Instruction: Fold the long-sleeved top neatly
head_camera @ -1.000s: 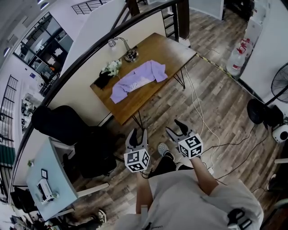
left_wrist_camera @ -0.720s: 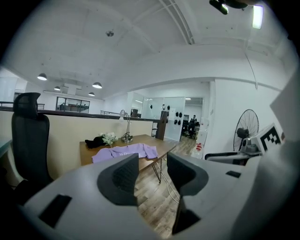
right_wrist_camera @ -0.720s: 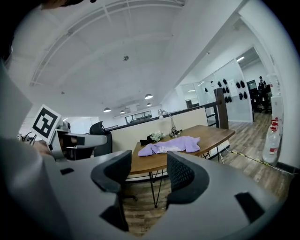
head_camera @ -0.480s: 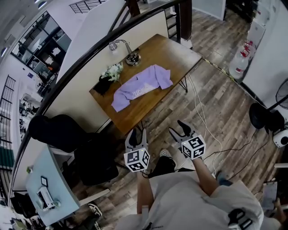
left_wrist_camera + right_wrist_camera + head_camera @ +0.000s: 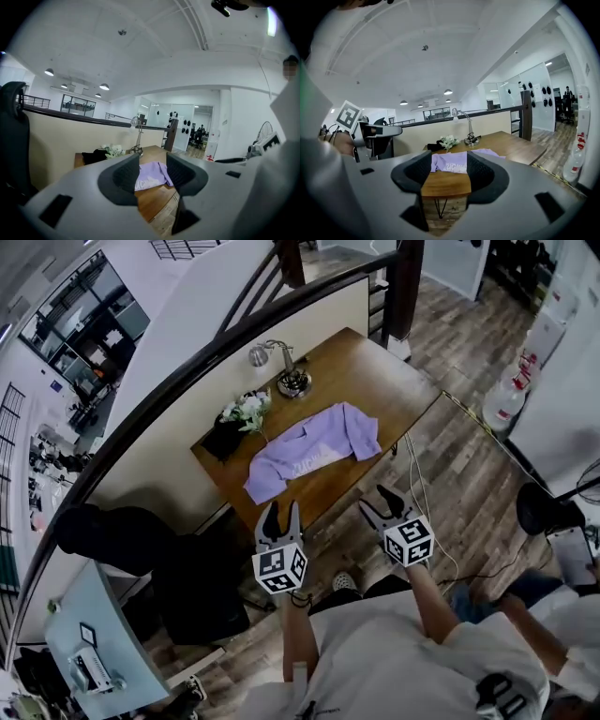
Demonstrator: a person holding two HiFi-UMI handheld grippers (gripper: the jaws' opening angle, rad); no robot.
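1. Left gripper [image 5: 282, 514] is held in the air in front of the person, jaws apart, nothing between them.
2. Right gripper [image 5: 374, 502] is level beside it and the same: jaws wide, empty.
3. The purple top [image 5: 314, 454] lies loosely spread and unfolded on the table [image 5: 384, 381], toward its near edge, ahead of both grippers and touched by neither.
4. Behind the top, a lamp [image 5: 286, 371] and flowers [image 5: 246, 411] stand along the table's far side.
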